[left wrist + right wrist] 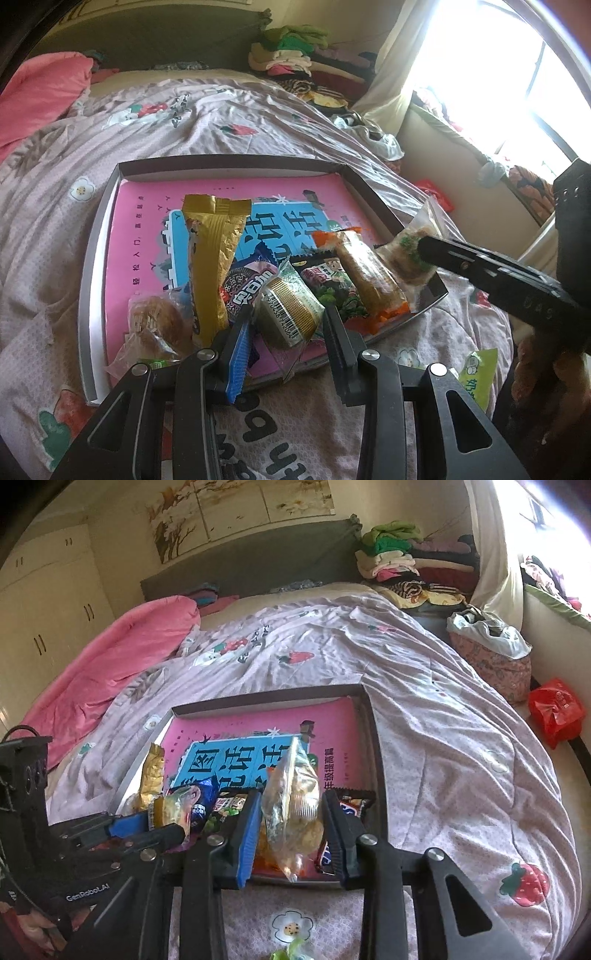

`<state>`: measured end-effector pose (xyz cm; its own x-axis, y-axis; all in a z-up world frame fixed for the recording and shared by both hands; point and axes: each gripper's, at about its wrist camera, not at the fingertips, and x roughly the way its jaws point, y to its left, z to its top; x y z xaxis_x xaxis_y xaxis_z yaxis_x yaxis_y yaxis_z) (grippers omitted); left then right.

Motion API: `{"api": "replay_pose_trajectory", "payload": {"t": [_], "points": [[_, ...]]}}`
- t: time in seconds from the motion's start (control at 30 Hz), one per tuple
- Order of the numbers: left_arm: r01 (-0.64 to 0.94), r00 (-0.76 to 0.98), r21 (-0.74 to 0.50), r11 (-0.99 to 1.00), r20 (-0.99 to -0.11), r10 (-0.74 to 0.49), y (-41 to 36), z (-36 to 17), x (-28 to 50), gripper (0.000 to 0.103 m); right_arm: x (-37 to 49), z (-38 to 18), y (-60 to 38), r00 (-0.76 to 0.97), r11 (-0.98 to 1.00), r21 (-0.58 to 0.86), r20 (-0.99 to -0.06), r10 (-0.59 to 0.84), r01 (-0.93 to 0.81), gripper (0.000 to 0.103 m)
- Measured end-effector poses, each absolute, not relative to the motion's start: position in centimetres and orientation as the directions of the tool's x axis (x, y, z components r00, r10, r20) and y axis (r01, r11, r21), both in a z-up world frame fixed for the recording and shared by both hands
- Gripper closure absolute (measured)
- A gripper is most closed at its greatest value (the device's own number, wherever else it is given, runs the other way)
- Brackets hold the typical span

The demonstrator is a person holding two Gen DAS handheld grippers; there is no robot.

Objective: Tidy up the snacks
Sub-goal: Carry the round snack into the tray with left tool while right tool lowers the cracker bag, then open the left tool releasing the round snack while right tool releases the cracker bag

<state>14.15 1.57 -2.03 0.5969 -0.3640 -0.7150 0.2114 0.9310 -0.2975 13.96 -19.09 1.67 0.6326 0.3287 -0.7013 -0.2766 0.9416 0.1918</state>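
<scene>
A shallow box tray (96, 236) with a pink and blue liner lies on the bed and holds several snacks. My left gripper (286, 325) is shut on a clear-wrapped green and gold cake (286, 314) at the tray's near edge. Beside it lie a gold packet (212, 258), a dark cookie pack (245, 288), a seaweed pack (328, 284), an orange-ended bar (369, 273) and a round pastry (155, 328). My right gripper (290, 812) is shut on a clear bag of pastry (291, 805) and holds it upright over the tray's near right corner (376, 738); it also shows in the left wrist view (410, 254).
The tray sits on a pale floral quilt (443, 738). A green snack packet (476, 373) lies on the quilt right of the tray. A pink duvet (122, 653) is at the far left, folded clothes (399, 554) by the headboard. A red bag (554, 709) lies off the bed.
</scene>
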Motion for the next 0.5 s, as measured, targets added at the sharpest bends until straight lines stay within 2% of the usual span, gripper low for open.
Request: {"api": "replay_pose_trajectory", "payload": {"t": [0.13, 0.3, 0.5], "points": [[0.209, 0.598, -0.299, 0.931, -0.714, -0.363, 1.6, -2.2, 14.3, 0.064, 14.1, 1.2, -19.5, 0.632, 0.948, 0.199, -0.709, 0.314, -0.249, 0.07], [0.202, 0.604, -0.303, 0.931, -0.71, -0.362, 1.8, -2.3, 14.3, 0.064, 14.6, 0.2, -21.5, 0.618, 0.944, 0.276, -0.715, 0.327, -0.181, 0.07], [0.192, 0.611, -0.3, 0.935, -0.709, -0.353, 1.9, -2.4, 14.4, 0.064, 14.5, -0.2, -21.9, 0.621, 0.951, 0.268, -0.723, 0.303, -0.152, 0.07]]}}
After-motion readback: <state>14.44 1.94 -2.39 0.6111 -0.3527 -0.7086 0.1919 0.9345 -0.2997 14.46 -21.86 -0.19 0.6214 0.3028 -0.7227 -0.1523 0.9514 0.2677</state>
